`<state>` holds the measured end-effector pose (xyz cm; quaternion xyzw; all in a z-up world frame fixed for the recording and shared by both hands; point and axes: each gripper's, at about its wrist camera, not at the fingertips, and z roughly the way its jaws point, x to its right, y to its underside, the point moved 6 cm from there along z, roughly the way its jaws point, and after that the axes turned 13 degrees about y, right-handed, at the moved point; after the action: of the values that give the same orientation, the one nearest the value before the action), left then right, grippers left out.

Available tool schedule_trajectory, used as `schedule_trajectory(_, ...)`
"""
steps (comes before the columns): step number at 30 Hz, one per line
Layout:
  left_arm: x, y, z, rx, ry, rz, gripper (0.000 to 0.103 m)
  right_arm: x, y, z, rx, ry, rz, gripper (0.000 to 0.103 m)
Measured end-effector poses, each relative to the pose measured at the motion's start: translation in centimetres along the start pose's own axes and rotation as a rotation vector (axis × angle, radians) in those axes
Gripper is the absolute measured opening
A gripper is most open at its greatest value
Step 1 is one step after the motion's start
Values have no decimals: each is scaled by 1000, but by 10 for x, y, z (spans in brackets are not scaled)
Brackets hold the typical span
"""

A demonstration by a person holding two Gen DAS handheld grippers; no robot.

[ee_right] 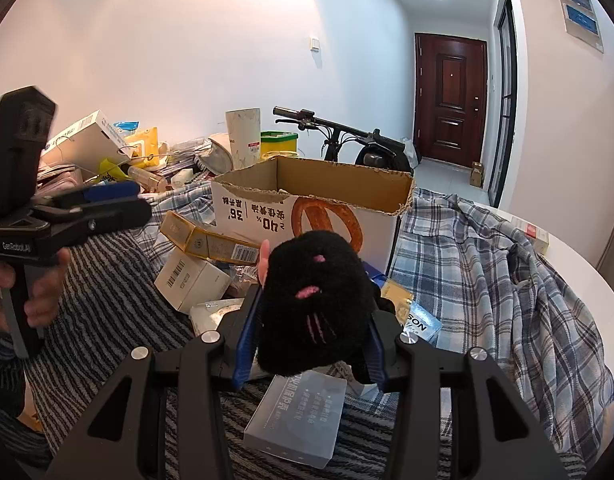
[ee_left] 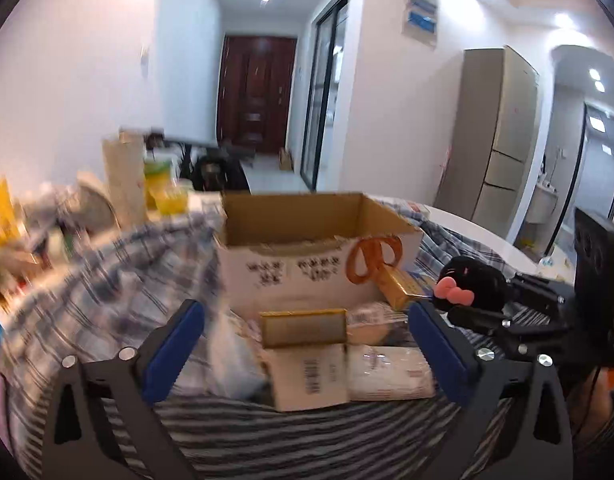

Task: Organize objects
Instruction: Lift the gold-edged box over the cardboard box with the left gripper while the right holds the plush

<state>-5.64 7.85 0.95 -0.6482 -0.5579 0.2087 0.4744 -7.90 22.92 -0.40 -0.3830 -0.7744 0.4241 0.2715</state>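
My right gripper (ee_right: 313, 320) is shut on a black plush toy (ee_right: 315, 300) with pink marks, held up in front of the open cardboard box (ee_right: 315, 200). From the left wrist view the same toy (ee_left: 471, 284) hangs to the right of the box (ee_left: 307, 248). My left gripper (ee_left: 307, 344) stands wide open above a pile of small packages: a gold box (ee_left: 303, 328), a white box (ee_left: 307, 376) and a white packet (ee_left: 387, 372). Its blue pads (ee_left: 175, 352) touch none of them. In the right wrist view the left gripper (ee_right: 143, 200) is at the far left, with a hand (ee_right: 39, 280) on it.
A striped cloth (ee_right: 107, 280) and a plaid shirt (ee_right: 487, 260) cover the white table (ee_right: 579, 264). A clear plastic case (ee_right: 295, 412) lies under my right gripper. Clutter of boxes, a white cup (ee_right: 243, 128) and a yellow tub (ee_right: 279, 144) crowds the back left. A bicycle (ee_right: 347, 136) stands behind.
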Motion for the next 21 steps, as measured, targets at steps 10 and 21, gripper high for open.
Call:
schedule_trajectory(10, -18, 22, 58, -215, -17, -96, 63, -1, -2, -5, 23, -8, 3, 45)
schedule_trajectory(21, -11, 13, 36, -107, -38, -56, 62, 0, -2, -8, 34, -10, 6, 45)
